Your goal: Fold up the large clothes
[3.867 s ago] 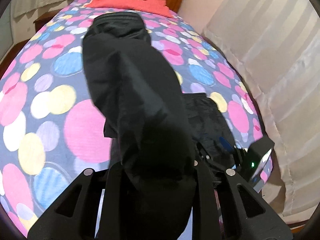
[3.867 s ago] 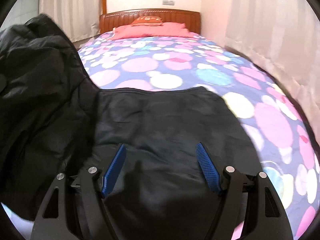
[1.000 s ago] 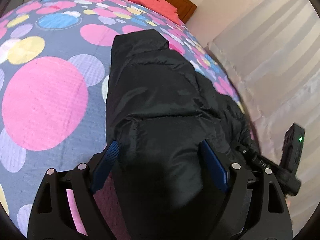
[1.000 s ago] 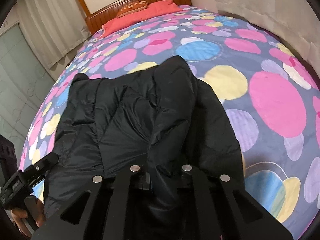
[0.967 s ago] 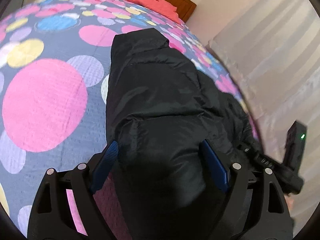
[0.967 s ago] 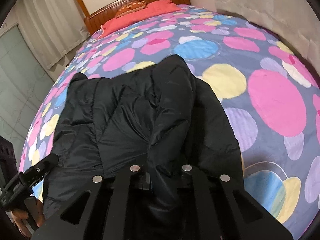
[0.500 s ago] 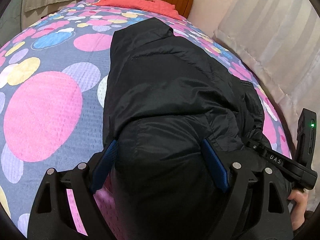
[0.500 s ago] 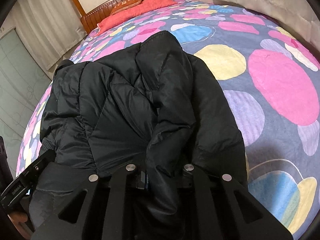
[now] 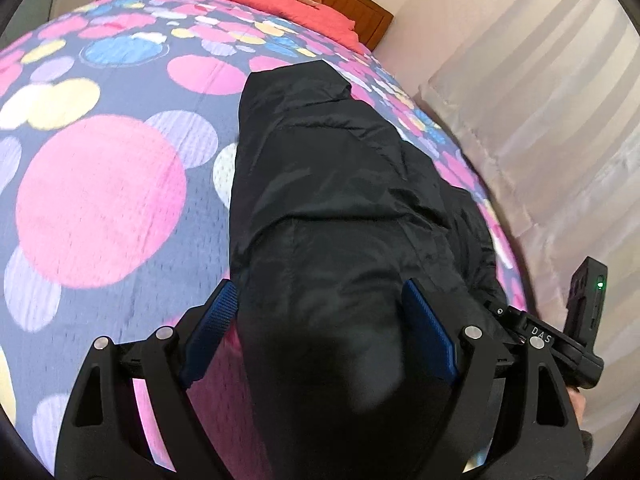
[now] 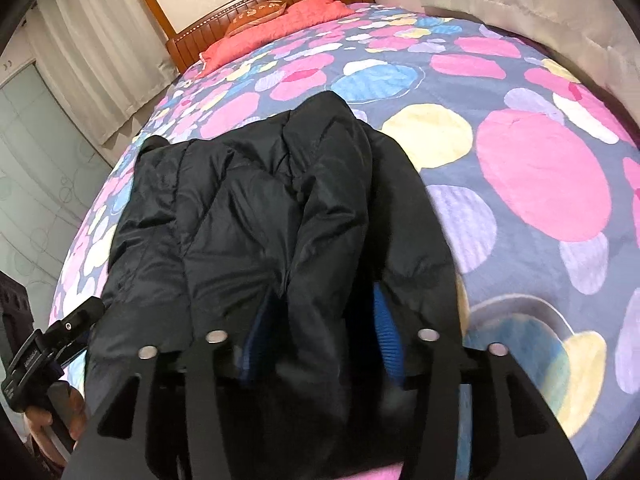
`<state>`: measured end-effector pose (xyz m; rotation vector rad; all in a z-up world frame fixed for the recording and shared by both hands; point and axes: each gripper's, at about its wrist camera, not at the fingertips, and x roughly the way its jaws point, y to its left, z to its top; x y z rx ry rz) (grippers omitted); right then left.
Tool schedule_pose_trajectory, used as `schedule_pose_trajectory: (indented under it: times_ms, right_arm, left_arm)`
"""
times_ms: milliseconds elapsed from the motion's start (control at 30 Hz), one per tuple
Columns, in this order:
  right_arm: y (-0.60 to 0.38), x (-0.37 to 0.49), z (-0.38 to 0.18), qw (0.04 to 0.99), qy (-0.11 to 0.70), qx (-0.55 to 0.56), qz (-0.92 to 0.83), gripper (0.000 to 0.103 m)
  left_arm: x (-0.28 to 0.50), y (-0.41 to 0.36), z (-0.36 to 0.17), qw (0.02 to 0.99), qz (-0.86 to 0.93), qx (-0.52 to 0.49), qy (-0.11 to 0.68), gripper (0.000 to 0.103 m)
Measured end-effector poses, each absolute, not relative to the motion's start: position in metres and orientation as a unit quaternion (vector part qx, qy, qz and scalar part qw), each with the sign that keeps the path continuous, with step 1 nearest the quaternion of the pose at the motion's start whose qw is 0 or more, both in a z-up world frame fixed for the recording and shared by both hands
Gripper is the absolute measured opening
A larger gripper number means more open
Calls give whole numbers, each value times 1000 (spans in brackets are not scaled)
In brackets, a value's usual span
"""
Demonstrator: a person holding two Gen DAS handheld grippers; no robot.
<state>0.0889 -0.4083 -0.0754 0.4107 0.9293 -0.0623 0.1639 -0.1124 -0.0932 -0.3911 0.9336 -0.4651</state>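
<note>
Black jacket [image 9: 344, 208] on dotted bedspread [image 9: 100, 192] | left gripper [image 9: 320, 320] spread wide | right gripper [image 10: 316, 332] parted, straddling fabric | "DAS" at 3 o'clock

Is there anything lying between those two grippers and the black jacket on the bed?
Nothing visible. The jacket fabric lies right between the fingers of both the left gripper and the right gripper, on the bedspread.

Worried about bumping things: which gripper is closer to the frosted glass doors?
Left. The left gripper is at the jacket edge on the side of the glass doors; the right gripper is at the opposite edge, on the curtain side.
</note>
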Motion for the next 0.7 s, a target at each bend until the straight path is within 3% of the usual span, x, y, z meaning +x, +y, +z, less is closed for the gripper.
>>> schedule_pose_trajectory:
  times_ms: [300, 367, 433, 700]
  right_arm:
    - [-397, 41, -69, 865, 458, 203, -15, 55]
    - [-396, 43, -75, 859, 469, 203, -2, 26]
    - [-398, 43, -78, 859, 475, 191, -18, 15]
    - [-411, 50, -100, 855, 483, 183, -55, 12]
  left_arm:
    - [128, -119, -103, 840, -246, -187, 446, 88]
    - [131, -123, -101, 840, -243, -184, 450, 88]
    - [136, -129, -98, 842, -239, -169, 453, 88]
    - [139, -154, -97, 853, -216, -111, 461, 88]
